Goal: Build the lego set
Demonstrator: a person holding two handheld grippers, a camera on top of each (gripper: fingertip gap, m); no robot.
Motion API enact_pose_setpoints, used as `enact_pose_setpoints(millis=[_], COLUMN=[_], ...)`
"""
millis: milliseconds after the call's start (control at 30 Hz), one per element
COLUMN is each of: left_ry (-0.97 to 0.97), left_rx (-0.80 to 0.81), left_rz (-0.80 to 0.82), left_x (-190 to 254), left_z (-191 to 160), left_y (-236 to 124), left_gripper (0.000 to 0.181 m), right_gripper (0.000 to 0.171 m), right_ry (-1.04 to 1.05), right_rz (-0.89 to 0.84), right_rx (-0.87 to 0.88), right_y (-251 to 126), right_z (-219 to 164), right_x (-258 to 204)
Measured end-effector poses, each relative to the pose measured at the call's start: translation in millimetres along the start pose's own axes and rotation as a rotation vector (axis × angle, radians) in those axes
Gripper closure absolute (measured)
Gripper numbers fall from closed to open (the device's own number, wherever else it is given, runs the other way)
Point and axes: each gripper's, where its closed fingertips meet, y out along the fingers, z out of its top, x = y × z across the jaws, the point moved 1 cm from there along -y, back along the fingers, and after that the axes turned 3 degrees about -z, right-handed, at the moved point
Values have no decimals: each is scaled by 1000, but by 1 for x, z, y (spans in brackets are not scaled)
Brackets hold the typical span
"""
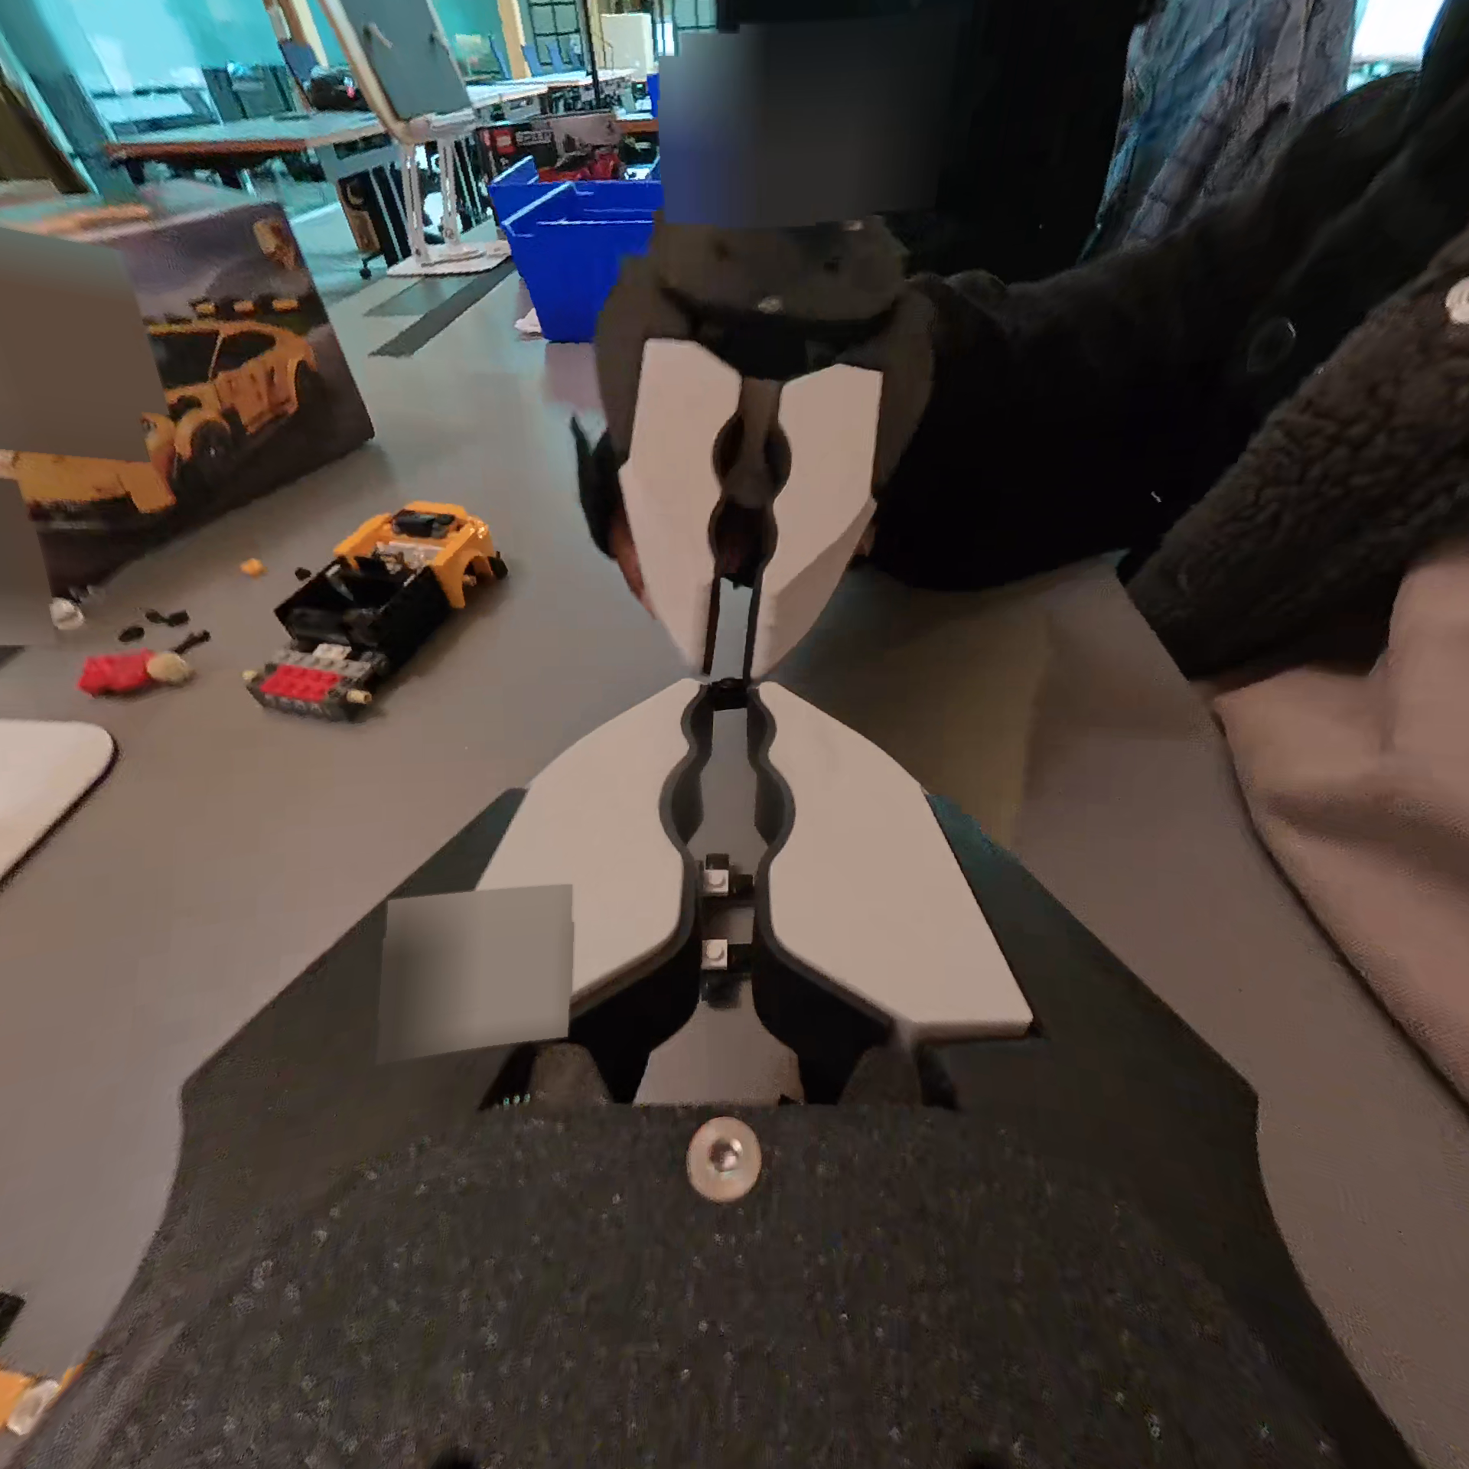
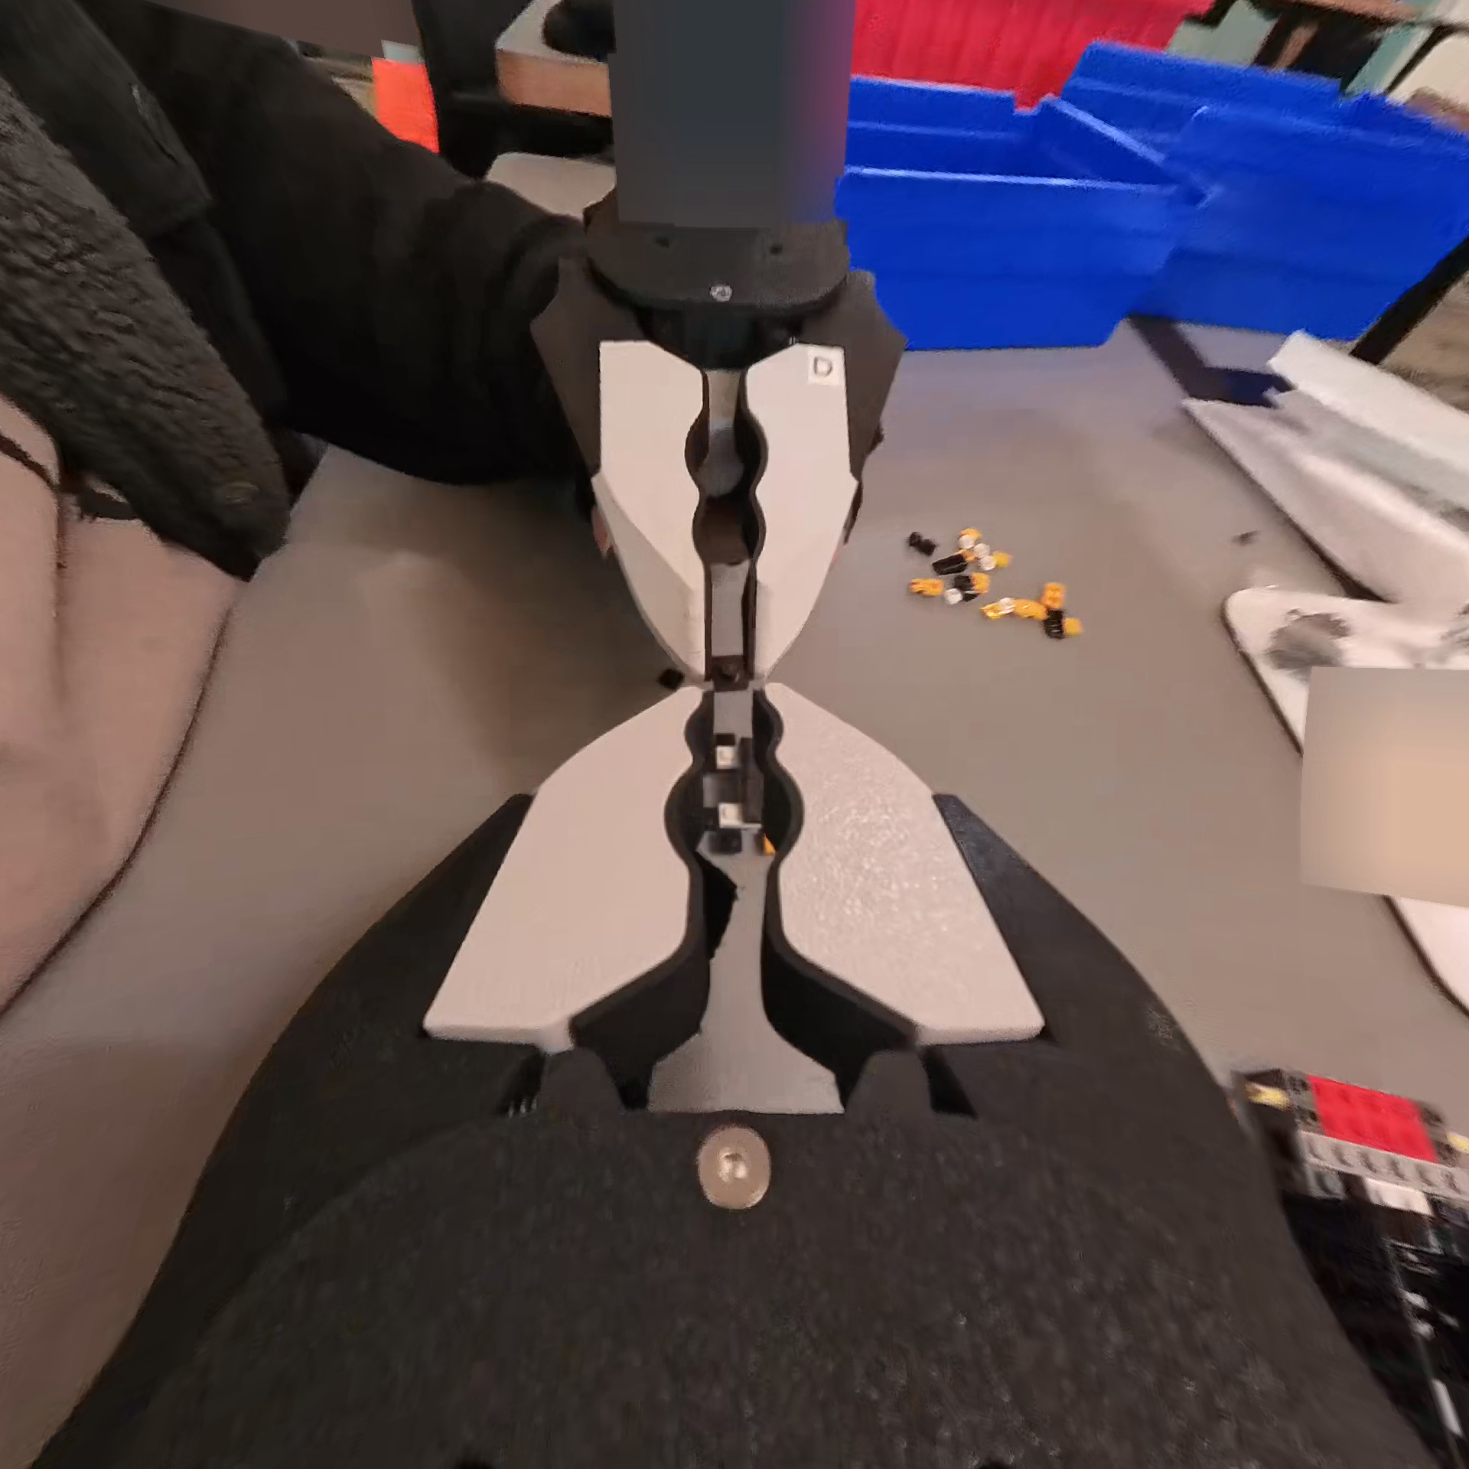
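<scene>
Meeting tip to tip mid-frame: left gripper [image 1: 725, 690] pinching a small black piece [image 1: 725, 693], right gripper [image 2: 730, 690] clamping a black-and-white sub-assembly [image 2: 733, 783] lengthwise between its fingers. Lying in line, long axes collinear. Waiting at mid-left: yellow car [image 1: 381, 608].

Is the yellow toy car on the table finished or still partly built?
Partly built. The toy car has its yellow rear shell on, but the black middle and the red and grey front lie uncovered, with loose pieces beside it.
</scene>
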Motion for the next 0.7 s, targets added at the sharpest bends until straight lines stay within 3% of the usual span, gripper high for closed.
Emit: enact_pose_setpoints(millis=[700], left_ry=[73], left_rx=[-56], left_rz=[13], left_x=[3], left_z=[-6], left_y=[3], left_gripper=[174], right_gripper=[164], right_ry=[-2], right_rz=[10], right_rx=[-24], right_y=[2], right_z=[-1], right_x=[-3])
